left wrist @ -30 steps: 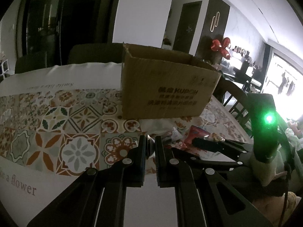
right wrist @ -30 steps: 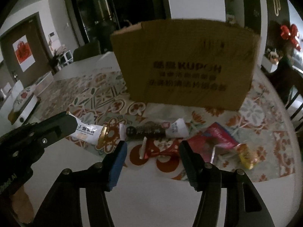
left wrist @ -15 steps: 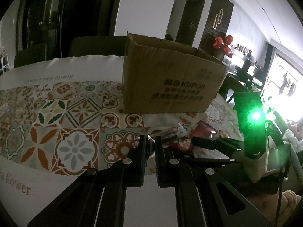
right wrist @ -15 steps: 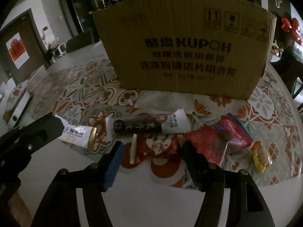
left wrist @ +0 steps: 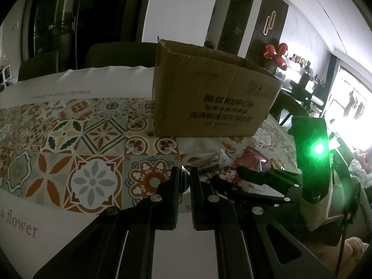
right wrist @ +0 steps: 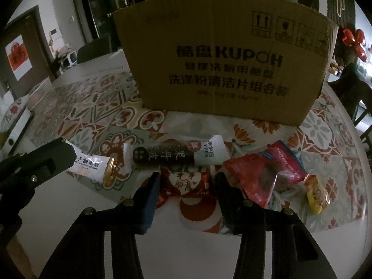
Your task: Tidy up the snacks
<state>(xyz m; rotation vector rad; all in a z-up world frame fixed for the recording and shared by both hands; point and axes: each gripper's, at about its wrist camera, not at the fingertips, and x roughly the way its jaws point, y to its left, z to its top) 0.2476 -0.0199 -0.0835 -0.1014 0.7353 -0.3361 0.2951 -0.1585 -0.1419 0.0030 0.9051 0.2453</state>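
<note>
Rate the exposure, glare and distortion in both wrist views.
Left wrist view: dim, window blown out at right, green indicator light flares. Right wrist view: underexposed, yet print on the brown cardboard box stays legible. Both: fisheye bending, dark corners.

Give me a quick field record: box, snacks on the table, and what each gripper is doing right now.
box: cardboard box upright at the back of the table, top open
loose snacks: dark bar, red pouch, yellow candy
left gripper: shut on white packet
right gripper: jaws just closing around red heart packet, not yet pressing
</note>
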